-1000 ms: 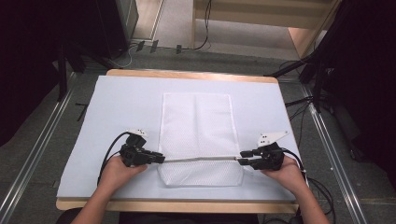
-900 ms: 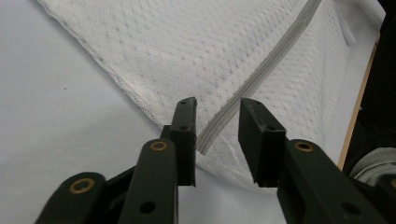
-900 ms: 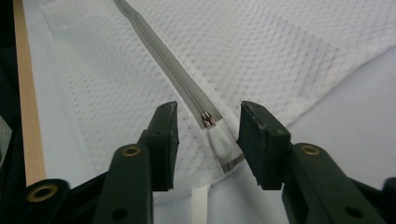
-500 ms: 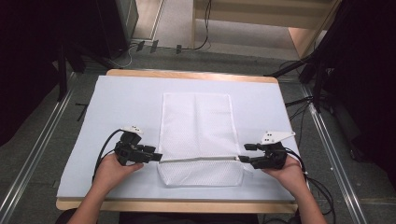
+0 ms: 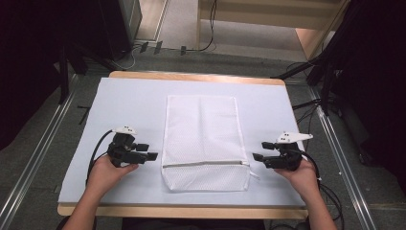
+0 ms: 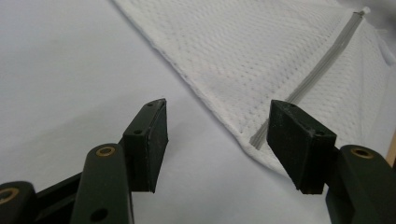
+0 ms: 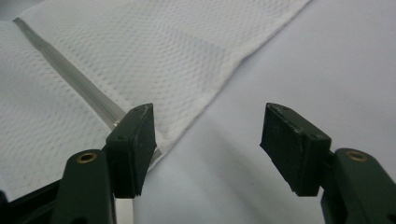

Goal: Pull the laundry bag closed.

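A white mesh laundry bag (image 5: pixel 203 141) lies flat mid-tabletop (image 5: pixel 129 103), between both released hand-held grippers, left (image 5: pixel 152 156) and right (image 5: pixel 256 156). The gripper views reveal its honeycomb weave and grey zipper (image 6: pixel 317 70).

The mesh bag (image 5: pixel 203 143) lies flat on the table (image 5: pixel 134 103), between the left gripper (image 5: pixel 150 156) and the right gripper (image 5: pixel 255 156), apart from both.
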Demonstrator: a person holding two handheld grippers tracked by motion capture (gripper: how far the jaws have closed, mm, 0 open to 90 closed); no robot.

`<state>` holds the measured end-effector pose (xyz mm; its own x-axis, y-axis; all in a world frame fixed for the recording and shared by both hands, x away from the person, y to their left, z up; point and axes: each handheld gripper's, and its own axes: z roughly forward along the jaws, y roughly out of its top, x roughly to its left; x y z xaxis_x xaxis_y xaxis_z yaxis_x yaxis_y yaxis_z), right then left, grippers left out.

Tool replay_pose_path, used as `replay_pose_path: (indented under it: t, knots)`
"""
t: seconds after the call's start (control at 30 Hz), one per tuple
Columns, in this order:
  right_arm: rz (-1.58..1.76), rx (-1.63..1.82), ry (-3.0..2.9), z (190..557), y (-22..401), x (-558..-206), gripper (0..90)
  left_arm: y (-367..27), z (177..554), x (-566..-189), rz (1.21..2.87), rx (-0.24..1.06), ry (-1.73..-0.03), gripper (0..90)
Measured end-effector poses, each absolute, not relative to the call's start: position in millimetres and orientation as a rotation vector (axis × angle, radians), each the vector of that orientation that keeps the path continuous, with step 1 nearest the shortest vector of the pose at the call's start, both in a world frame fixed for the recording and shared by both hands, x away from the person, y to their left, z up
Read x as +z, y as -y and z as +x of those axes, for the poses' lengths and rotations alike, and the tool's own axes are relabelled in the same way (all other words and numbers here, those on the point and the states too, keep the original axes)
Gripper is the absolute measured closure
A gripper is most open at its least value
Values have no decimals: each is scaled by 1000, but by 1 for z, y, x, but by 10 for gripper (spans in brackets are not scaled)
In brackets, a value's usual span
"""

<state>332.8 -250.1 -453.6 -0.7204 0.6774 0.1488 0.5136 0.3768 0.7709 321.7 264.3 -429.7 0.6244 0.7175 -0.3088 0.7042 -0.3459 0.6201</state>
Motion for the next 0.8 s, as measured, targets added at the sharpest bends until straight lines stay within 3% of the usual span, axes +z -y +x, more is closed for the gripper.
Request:
replay_pose_path:
  t: [0.8]
  knots:
    - [1253, 1187, -2353, 343, 263, -467, 330, -287, 330, -438, 2075, 50, -1205, 371]
